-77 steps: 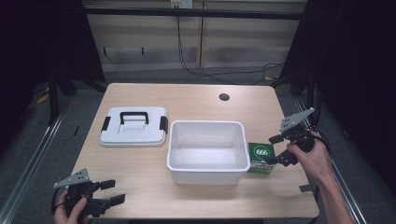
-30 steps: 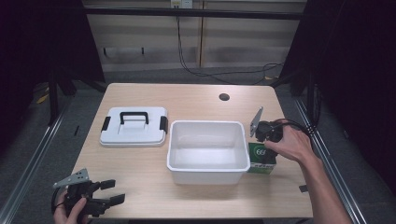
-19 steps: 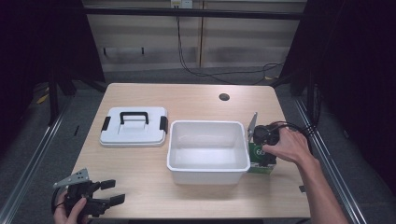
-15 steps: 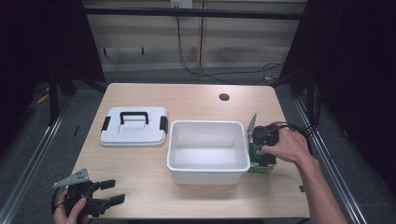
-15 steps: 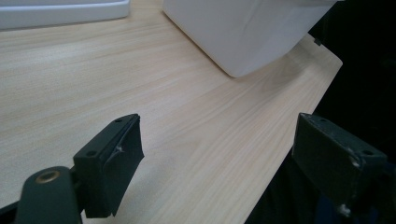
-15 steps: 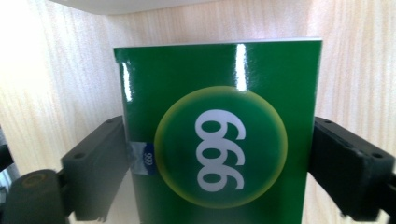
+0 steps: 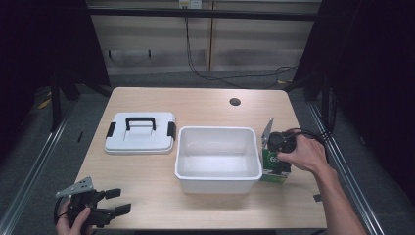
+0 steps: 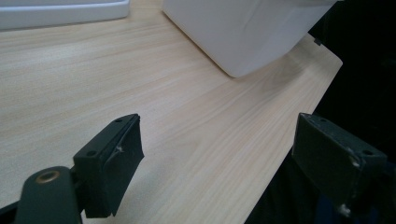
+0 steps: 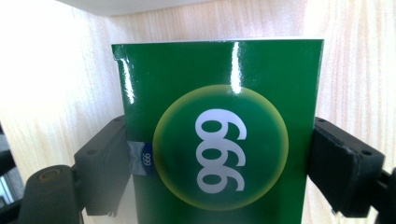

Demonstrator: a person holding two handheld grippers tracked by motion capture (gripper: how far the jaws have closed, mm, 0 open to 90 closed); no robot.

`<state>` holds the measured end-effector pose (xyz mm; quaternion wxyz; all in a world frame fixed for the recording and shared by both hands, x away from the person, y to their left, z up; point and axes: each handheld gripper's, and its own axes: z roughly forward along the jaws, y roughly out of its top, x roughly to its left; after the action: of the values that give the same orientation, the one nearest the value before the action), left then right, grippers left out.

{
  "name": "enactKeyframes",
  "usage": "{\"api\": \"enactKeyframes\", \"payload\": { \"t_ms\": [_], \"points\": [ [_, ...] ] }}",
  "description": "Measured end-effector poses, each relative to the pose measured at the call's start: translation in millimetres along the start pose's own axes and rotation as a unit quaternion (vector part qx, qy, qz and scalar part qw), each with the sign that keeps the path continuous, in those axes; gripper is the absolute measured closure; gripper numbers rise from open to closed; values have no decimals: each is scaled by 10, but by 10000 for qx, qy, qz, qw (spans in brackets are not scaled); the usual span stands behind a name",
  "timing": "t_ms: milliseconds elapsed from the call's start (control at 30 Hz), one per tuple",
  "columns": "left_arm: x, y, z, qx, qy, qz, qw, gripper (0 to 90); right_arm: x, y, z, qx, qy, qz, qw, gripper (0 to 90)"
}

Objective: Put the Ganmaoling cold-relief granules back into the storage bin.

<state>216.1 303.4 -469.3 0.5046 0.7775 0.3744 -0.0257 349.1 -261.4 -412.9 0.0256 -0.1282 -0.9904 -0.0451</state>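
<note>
The green box (image 9: 219, 140) is half hidden in the high view, where the person's right hand (image 7: 302, 154) and the right hand-held gripper (image 7: 277, 155) cover most of it; its bottom edge is cut off in the right gripper view. It stands on the bench (image 7: 205, 105) just beside the right wall of the white tub (image 7: 218, 180), near the bench's right edge. Its card is glossy, deep green, flat-faced and square-cornered, with a paler yellow-green disc carrying white digits, and a small blue tab on one side edge whose print is too small to read surely. The right hand-held gripper has its two black jaws pressed against the box's opposite side faces, gripping it across its width. The left hand-held gripper (image 8: 219, 158) is at the near left corner of the bench with its jaws spread wide and nothing between them, over pale wood grain. The tub is smooth plastic with rounded corners; left of it lies a flat white lid (image 7: 141, 133) with a black handle and black side clips.
</note>
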Motion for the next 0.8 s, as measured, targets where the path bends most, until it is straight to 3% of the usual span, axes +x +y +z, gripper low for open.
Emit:
{"api": "enactKeyframes", "payload": {
  "t_ms": [567, 800],
  "points": [
    [-8, 0, -1, -12, 6, -5, 10000, 160, 36, -126, -156, -288, 32, 345, 9990, 157],
    [-9, 1, -3, -26, 2, -12, 10000, 160, 74, -229, -267, -540, -57, 472, 9974, 158]
  ]
}}
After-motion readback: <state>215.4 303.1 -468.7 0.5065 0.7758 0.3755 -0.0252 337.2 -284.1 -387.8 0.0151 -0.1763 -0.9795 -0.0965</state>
